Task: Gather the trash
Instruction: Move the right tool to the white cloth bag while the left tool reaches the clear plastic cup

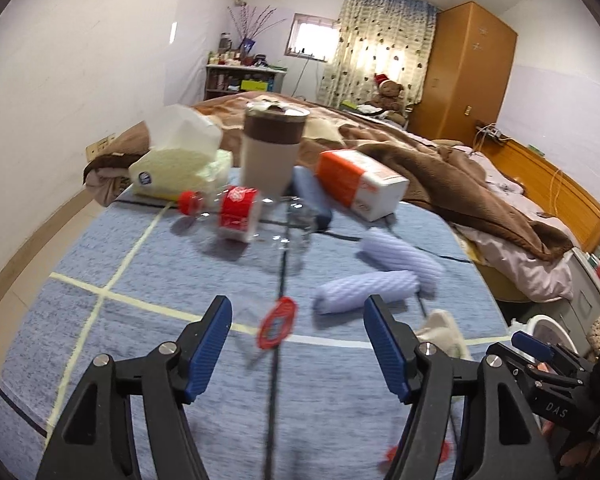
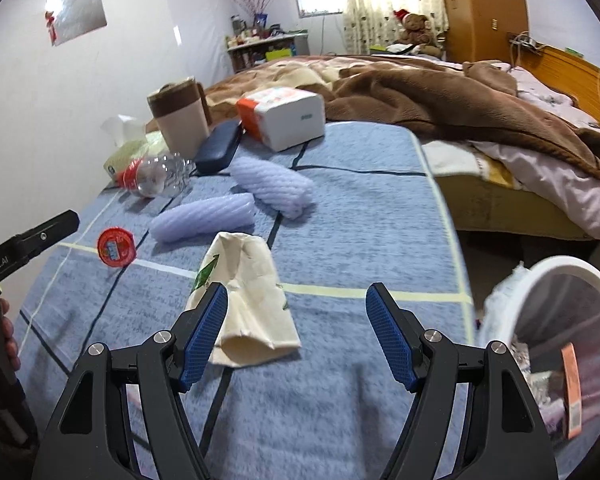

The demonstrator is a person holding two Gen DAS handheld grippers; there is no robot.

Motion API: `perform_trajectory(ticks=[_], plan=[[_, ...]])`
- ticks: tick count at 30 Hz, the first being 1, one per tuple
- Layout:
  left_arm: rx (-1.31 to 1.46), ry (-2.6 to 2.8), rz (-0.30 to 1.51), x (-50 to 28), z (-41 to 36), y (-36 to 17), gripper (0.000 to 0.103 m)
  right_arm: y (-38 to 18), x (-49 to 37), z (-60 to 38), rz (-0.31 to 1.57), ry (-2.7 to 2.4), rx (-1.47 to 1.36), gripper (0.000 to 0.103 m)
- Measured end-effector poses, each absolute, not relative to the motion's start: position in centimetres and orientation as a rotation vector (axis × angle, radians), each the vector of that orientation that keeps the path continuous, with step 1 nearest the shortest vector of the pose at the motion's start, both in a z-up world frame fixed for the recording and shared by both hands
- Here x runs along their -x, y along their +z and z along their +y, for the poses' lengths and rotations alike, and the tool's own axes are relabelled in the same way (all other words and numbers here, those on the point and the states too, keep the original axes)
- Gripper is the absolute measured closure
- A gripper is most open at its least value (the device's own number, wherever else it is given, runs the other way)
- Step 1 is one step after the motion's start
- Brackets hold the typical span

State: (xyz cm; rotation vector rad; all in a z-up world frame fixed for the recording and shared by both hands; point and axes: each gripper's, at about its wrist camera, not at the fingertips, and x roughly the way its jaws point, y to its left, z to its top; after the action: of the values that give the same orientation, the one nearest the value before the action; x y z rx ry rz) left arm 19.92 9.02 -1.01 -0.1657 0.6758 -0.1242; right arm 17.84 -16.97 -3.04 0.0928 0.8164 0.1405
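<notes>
Both claws hang spread and empty over the blue blanket [image 2: 340, 208]: left claw [image 1: 298, 344] faces the red-rimmed lid [image 1: 277, 322], right claw [image 2: 296, 334] the crumpled paper bag [image 2: 246, 292] lying lengthwise ahead.

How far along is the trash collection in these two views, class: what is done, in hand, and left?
Done: some trash already lies in the white bin. In hand: nothing; the left gripper and right gripper are both open and empty. Left on the blue cover: the red lid, the crumpled paper bag and the empty plastic bottle.
</notes>
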Motion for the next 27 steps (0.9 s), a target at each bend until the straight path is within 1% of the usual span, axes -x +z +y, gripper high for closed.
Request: perform_trajectory(ticks=[5,8,14,20,25,27], plan=[[0.164,-0.094,0.712,-21.4,10.5,-2.5,0.032,-4.1,-19.2,-16.4,0.86,0.161,-0.097,0.03],[0.175,-0.1,0.745,-22.5,11.0,-3.5,0.028,-4.6,-19.8,-16.0,0.881,0.17,-0.09,0.03],[0.146,-0.107,0.781,-24.4,11.1,-4.7,0.027,-5.5,-20.8,-15.1,0.93,0.19,-0.072,0.03],[0.119,-0.13,0.808,-25.7,11.0,-5.5,0.027,-5.8,-21.0,-14.1,0.939,0.223,-0.057,0.03],[0.103,-0.15,0.826,-26.4,10.9,-6.0,0.027,-5.7,-20.9,-13.5,0.933,0.243,-0.047,0.041],[0.108,-0.153,0.828,-26.7,11.0,-6.2,0.027,-5.7,-20.7,-13.4,0.929,0.255,-0.052,0.052]])
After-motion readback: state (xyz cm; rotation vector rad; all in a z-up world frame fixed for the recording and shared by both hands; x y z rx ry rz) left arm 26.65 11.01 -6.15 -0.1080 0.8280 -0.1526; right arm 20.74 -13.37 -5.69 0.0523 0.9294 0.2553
